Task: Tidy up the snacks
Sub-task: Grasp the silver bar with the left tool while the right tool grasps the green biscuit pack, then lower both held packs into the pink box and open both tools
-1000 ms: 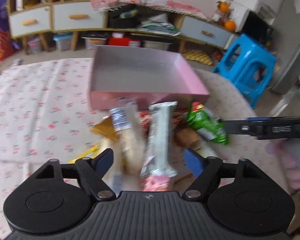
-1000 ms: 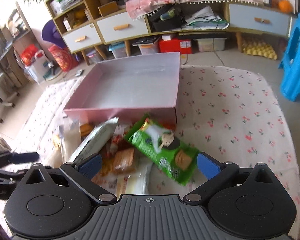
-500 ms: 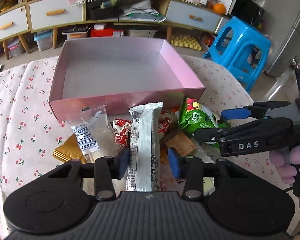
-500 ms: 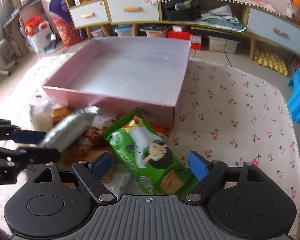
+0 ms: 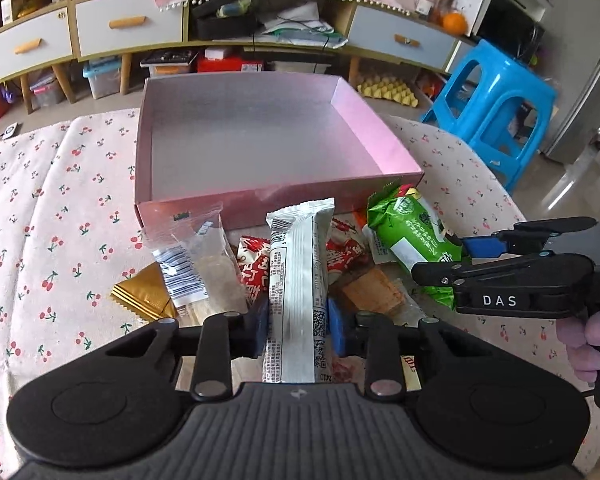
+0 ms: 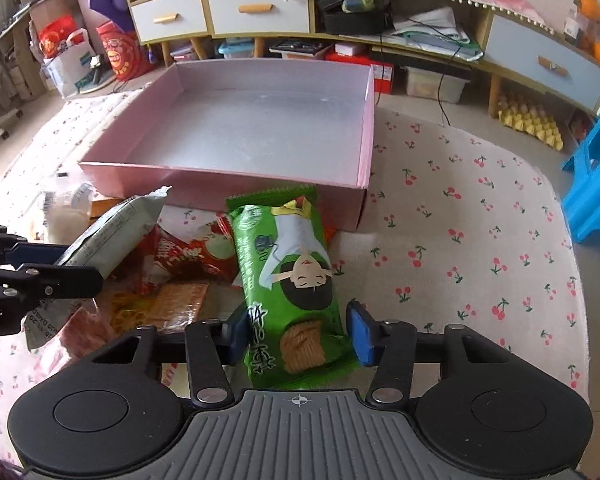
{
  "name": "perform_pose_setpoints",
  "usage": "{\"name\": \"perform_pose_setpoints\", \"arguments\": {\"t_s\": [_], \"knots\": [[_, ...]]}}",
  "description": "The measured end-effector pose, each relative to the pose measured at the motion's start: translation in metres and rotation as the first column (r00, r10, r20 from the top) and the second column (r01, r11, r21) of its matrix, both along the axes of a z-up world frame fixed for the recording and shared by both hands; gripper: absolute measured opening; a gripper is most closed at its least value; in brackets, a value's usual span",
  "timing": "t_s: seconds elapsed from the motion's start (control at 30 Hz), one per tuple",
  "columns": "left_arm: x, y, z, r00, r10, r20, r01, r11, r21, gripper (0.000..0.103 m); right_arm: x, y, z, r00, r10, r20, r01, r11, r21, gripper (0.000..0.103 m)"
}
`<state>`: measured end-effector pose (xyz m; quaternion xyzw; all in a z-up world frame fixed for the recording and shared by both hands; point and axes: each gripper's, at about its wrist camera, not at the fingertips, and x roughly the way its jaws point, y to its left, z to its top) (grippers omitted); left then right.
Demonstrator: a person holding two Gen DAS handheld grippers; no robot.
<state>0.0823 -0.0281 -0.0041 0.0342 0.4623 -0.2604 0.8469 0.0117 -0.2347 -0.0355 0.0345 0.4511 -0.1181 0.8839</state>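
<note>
An empty pink box (image 5: 260,200) (image 6: 204,188) stands on the cherry-print tablecloth behind a pile of snacks. My left gripper (image 5: 298,326) is shut on a long silver-white snack bar (image 5: 300,272), which points at the box; the bar also shows in the right wrist view (image 6: 104,236). My right gripper (image 6: 298,332) straddles a green snack packet (image 6: 288,276) with both pads close to its sides. The right pad looks a little off the wrapper. The green packet also shows in the left wrist view (image 5: 412,236).
The pile holds a clear packet with a barcode (image 5: 196,264), a gold packet (image 5: 144,292), red wrappers (image 6: 184,256) and a cracker pack (image 5: 376,292). A blue stool (image 5: 496,108) stands at the table's right. Cabinets (image 6: 256,12) line the far wall.
My left gripper has shut on the silver-white bar. My right gripper has narrowed around the green packet, which has turned to lie along the fingers.
</note>
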Motion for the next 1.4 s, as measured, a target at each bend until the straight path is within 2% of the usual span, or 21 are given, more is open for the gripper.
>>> {"name": "perform_pose_setpoints", "arguments": {"t_s": [0.2,0.4,0.5,0.67,0.83,1.0,1.17,1.33,1.4], "knots": [[-0.004,0.006,0.010,1.000,-0.002,0.025,0.003,1.000,-0.022,0.027,-0.011,0.000,0.010,1.000,-0.020,0.002,0.020,0.998,0.057,0.047],[-0.008,0.016,0.030,0.998,0.032,0.047,-0.027,0.994,-0.105,0.027,-0.022,-0.007,0.032,0.994,-0.090,0.055,0.080,0.982,0.172,0.047],[-0.002,0.015,0.043,0.994,0.035,0.100,-0.023,0.993,-0.120,0.027,-0.019,-0.004,0.047,0.989,-0.104,0.104,0.088,0.985,0.146,0.046],[0.029,0.004,0.047,0.982,0.026,0.185,-0.013,0.997,-0.071,0.027,0.005,-0.010,0.060,0.978,-0.110,0.177,0.085,0.986,0.142,0.047],[0.068,0.000,0.027,0.968,0.074,0.242,-0.054,0.994,-0.091,0.027,0.039,-0.023,0.053,0.970,-0.090,0.224,0.065,0.991,0.114,0.047],[0.087,-0.001,0.005,0.949,0.118,0.294,-0.093,0.991,-0.098,0.027,0.068,-0.031,0.032,0.969,-0.080,0.234,0.069,0.996,0.058,0.047],[0.094,-0.001,-0.015,0.953,0.085,0.292,-0.089,0.996,0.002,0.027,0.083,-0.032,0.006,0.978,-0.073,0.193,0.081,0.996,-0.036,0.047],[0.096,0.009,-0.019,0.970,0.076,0.231,-0.091,0.994,0.057,0.028,0.081,-0.029,0.002,0.982,-0.065,0.175,0.074,0.996,-0.045,0.047],[0.093,0.015,-0.018,0.973,0.070,0.219,-0.084,0.995,0.055,0.027,0.081,-0.026,0.003,0.985,-0.061,0.158,0.069,0.997,-0.045,0.047]]}}
